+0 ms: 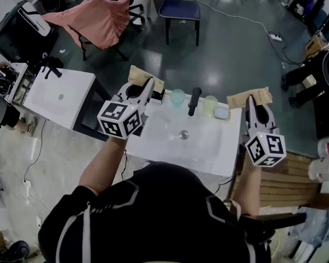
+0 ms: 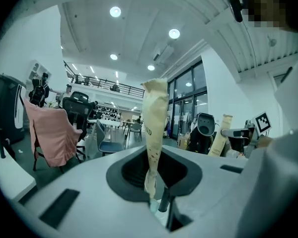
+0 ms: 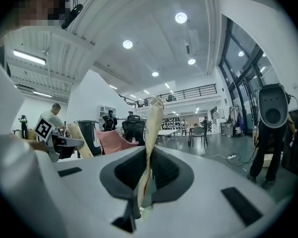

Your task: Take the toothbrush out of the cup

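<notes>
Over the white washbasin [image 1: 208, 147], my left gripper [image 1: 148, 84] is shut on a tan paper packet [image 1: 144, 75]. The packet stands upright between the jaws in the left gripper view [image 2: 154, 128]. At the basin's right edge my right gripper [image 1: 251, 99] is shut on a second tan paper packet [image 1: 247, 97], which rises between its jaws [image 3: 151, 143]. A teal cup [image 1: 177, 97] and a pale green cup [image 1: 210, 104] stand at the basin's back, either side of the black tap [image 1: 193, 100]. I see no toothbrush in either cup.
A small pale blue dish [image 1: 221, 113] lies right of the green cup. A second white table [image 1: 60, 95] stands to the left, a wooden crate [image 1: 277, 179] to the right. Beyond are a chair draped in pink cloth [image 1: 96, 15] and a blue chair [image 1: 178, 10].
</notes>
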Demonstrator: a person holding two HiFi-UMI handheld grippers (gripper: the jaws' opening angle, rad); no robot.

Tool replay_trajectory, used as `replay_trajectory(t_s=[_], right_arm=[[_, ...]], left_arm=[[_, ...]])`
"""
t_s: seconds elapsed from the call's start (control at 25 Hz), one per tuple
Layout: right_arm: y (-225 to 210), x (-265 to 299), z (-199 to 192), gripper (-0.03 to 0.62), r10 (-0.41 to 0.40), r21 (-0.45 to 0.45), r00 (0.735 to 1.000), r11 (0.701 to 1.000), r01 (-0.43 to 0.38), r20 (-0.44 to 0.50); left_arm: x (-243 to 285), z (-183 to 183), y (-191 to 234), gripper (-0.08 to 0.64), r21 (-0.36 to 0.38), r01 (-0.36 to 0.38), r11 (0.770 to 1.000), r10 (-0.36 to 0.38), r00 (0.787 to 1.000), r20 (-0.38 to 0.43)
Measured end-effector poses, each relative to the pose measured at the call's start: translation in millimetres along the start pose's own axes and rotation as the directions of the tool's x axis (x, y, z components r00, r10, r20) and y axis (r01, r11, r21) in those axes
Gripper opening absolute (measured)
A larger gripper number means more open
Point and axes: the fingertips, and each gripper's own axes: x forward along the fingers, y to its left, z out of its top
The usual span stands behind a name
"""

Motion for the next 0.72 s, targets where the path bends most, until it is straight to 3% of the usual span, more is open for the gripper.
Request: replay_trajectory(t_s=[0.32,0.48,0.72], right_arm=[[21.3,23.8,7.8,0.029,0.049,-0.044,0.999,0.998,-0.05,-0.024],[24.4,28.5,5.8,0.029,0.05,-0.034,0.998,0.998,-0.051,-0.038],[26.9,30.4,3.4,0.028,0.039,-0.086,0.998,0.995,-0.043,-0.055]], left_arm=[[-29.5,13.1,30.2,0.04,-0.021,-0.076,0.997,0.076,0.997,0.027],[-35.0,17.4,37.1,0.038,0.018,-0.113,0.993,0.113,0.993,0.03],[-35.4,20.4,35.9,0.038,0.01,-0.112,0.994,0.111,0.993,0.037]])
